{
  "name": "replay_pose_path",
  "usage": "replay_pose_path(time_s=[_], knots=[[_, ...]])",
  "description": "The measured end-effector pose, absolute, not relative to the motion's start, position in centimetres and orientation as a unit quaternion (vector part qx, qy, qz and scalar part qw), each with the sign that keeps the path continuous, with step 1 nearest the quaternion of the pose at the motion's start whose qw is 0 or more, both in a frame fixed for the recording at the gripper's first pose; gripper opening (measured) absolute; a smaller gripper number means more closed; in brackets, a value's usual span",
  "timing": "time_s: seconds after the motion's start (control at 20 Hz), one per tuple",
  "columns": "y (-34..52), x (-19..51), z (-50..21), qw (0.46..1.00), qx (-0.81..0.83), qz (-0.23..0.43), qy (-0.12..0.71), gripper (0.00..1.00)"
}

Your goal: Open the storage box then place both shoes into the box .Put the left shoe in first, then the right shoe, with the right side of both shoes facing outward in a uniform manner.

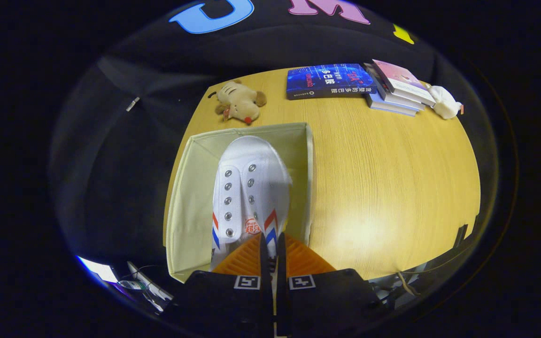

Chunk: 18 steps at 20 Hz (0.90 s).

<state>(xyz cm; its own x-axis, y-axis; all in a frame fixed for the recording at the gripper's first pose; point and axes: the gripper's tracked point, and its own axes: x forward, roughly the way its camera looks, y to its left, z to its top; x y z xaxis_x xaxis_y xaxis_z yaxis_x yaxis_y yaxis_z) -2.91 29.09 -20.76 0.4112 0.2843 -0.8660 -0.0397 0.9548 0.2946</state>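
Gripper view, jaws: the gripper (272, 253) has its jaws drawn nearly together, pinching the heel edge of the white canvas shoe (251, 188); only a thin strip of the shoe's collar shows between them
Gripper view, shoe: toe pointing far, eyelets and tongue facing up, red and blue stripes on both flanks near the heel; it sits within the open storage box (190, 197), toward the box's right wall; whether the sole rests on the box floor I cannot tell
Gripper view, box: cream fabric, lid off or folded away, standing at the near left part of the bench (392, 188); bare room remains in it to the left of the shoe
Gripper view, far things: a plush toy (238, 101) just beyond the box; a blue book (330, 80), a stack of books (399, 89) and a small white toy (445, 102) along the far edge
Step in hand: lowering a shoe into the box, by my judgement; the box is already open; which shoe of the pair this is I cannot tell
Next move: settle the shoe, spread the jaws, draw back clear of the wall
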Motion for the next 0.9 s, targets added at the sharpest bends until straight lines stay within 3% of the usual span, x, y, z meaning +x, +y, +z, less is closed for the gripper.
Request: replay_pose_path(time_s=[0.2,0.25,0.35,0.4,0.5,0.55,0.65,0.9], knots=[[30.6,-2.7,-21.3,0.835,0.104,0.104,0.531,0.17],[31.2,-2.5,-20.8,0.838,0.112,0.115,0.522,0.29],[31.0,-1.7,-19.6,0.851,0.102,0.122,0.5,0.38],[30.9,-1.8,-19.2,0.857,0.094,0.124,0.491,0.47],[30.6,-1.9,-18.2,0.865,0.098,0.13,0.474,0.83],[30.3,-2.0,-17.7,0.869,0.101,0.131,0.467,0.91],[29.2,-2.3,-16.6,0.877,0.098,0.127,0.454,0.98],[24.4,-2.3,-13.5,0.905,0.082,0.1,0.405,1.0]])
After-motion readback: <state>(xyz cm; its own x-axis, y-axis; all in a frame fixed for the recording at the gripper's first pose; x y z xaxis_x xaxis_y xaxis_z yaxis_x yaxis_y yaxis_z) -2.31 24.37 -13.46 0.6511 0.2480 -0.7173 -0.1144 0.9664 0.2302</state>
